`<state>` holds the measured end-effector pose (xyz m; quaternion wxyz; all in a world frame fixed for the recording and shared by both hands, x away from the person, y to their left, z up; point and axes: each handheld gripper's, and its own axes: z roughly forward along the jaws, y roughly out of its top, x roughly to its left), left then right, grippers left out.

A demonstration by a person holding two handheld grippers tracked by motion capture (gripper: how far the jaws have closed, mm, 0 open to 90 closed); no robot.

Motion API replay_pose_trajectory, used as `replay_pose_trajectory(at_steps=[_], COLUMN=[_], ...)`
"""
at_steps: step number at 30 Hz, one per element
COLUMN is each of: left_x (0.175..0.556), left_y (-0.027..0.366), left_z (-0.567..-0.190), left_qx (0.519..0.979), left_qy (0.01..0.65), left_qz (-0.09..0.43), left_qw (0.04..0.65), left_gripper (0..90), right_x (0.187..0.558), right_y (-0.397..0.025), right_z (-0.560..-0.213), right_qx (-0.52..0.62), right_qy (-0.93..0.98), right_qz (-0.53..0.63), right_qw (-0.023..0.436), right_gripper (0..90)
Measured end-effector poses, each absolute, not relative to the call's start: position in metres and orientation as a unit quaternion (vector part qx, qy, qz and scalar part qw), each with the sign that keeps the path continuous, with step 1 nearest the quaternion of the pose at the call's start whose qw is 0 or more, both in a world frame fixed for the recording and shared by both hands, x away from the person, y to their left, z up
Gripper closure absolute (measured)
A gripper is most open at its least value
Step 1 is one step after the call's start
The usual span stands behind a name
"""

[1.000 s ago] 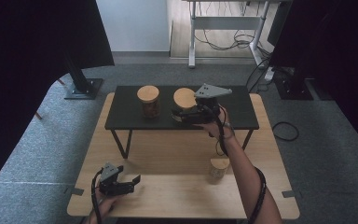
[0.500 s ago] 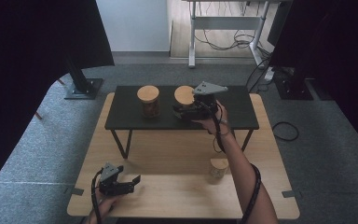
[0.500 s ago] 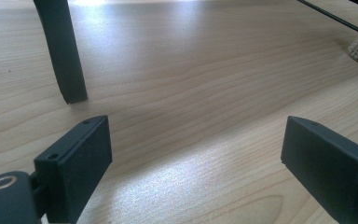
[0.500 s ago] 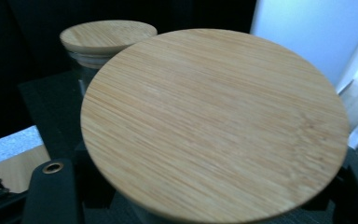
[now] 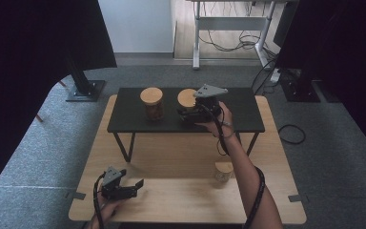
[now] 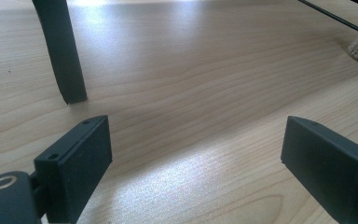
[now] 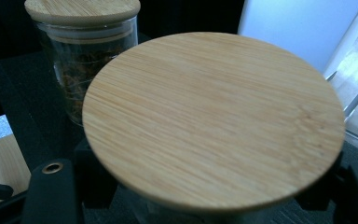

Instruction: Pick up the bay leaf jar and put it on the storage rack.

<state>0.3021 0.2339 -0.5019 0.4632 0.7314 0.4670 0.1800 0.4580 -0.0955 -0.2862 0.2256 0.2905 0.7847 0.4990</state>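
We had the right hand-held gripper [image 5: 189,113] clamped on the bamboo-lidded jar [image 5: 187,99] mid-shelf [image 5: 128,114], release pending; the left hand-held gripper [image 5: 136,187] rested apart near the desk's [image 5: 171,157] front edge.

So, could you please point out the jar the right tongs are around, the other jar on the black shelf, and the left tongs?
Gripped jar [image 7: 213,119], right gripper view, on its bamboo lid.
Second jar [image 5: 152,96], high view, on its lid.
Left tongs [image 5: 137,186], high view, between the tips.
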Motion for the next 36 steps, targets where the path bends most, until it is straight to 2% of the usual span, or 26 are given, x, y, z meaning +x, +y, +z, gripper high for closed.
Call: replay_pose_trajectory(at_steps=[6, 9, 18, 36], left_x=[0.302, 0.302, 0.302, 0.315], left_y=[0.234, 0.234, 0.234, 0.236], left_z=[-0.502, -0.502, -0.502, -0.502], left_qx=[0.732, 0.732, 0.732, 0.726], left_qy=[0.466, 0.466, 0.466, 0.468], left_qz=[0.180, 0.180, 0.181, 0.170], left_qw=[0.463, 0.463, 0.463, 0.474], left_gripper=[8.1, 8.1, 8.1, 10.3], right_x=[0.460, 0.460, 0.458, 0.447], right_y=[-0.097, -0.096, -0.097, -0.119], right_z=[-0.287, -0.286, -0.285, -0.286], right_qx=[0.302, 0.312, 0.313, 0.330], right_qy=[0.781, 0.776, 0.774, 0.763], right_qz=[0.497, 0.490, 0.492, 0.508], right_qw=[0.227, 0.247, 0.248, 0.224], right_gripper=[25.0, 22.6, 22.7, 9.1])
